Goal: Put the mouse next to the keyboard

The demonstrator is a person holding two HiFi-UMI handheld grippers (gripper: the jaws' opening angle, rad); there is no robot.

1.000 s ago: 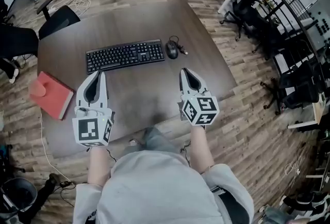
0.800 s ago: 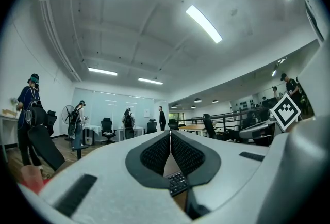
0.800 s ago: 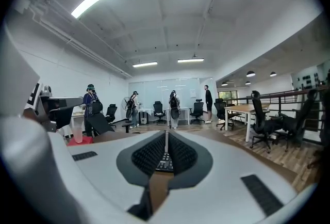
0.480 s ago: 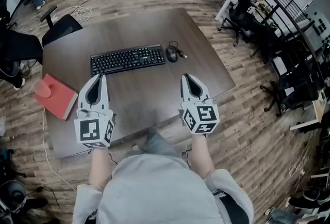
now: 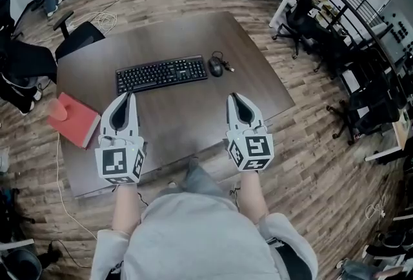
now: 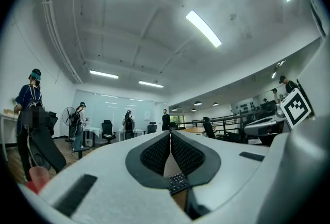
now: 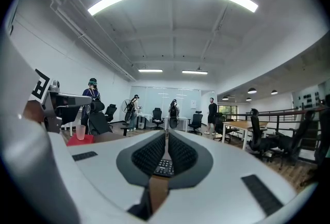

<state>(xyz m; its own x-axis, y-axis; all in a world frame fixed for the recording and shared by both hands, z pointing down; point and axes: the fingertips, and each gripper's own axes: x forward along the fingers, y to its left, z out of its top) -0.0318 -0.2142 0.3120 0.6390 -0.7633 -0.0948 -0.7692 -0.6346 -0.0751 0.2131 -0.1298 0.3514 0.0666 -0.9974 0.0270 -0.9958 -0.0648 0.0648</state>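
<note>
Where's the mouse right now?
In the head view, the black mouse lies on the brown table, toward its far side, right beside the right end of the keyboard.

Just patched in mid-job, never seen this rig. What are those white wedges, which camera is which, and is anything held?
No robot arm here: a person holds a white two-jaw gripper in each hand; the marker cubes belong to them. The top-down picture comes from a camera on the person's head: the left gripper and right gripper hover over the near part of a dark table. The other two pictures come from cameras riding on each gripper, looking along its jaws. On the table lie a black keyboard, a black mouse just off its right end, and a red box at the left edge. Both grippers' jaws are together, holding nothing.
</note>
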